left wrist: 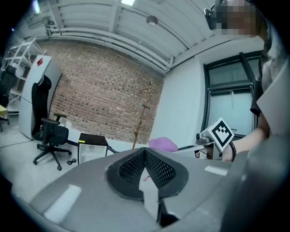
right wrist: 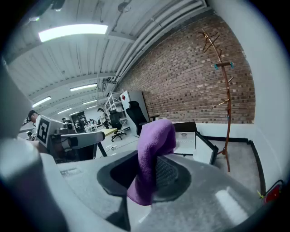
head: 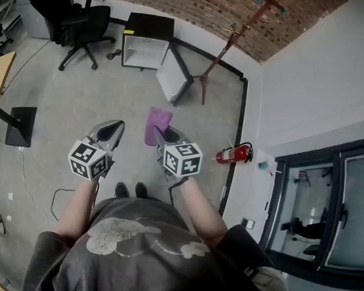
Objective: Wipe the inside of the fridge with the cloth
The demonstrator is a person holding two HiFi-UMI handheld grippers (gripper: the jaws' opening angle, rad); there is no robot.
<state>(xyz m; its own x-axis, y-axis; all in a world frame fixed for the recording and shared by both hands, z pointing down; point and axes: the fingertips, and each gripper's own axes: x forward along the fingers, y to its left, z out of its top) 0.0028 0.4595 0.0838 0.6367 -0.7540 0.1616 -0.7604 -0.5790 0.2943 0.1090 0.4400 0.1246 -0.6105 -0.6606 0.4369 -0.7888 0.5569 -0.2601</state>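
The right gripper (right wrist: 152, 176) had its jaws clamped on the purple cloth (right wrist: 153, 145), which rose in a fold above the pads and hung below them. The left gripper (left wrist: 146, 168) had its jaws pressed together with nothing between them. The head view alone gave the layout. Both grippers were held side by side, well apart from the fridge (head: 144, 47), which stood on the floor (head: 81, 94) by the wall with its door (head: 174, 80) swung open. An office chair (head: 79, 18) stood to its left and a coat stand (head: 227, 44) to its right. Only the right gripper view showed the shelves inside the fridge.
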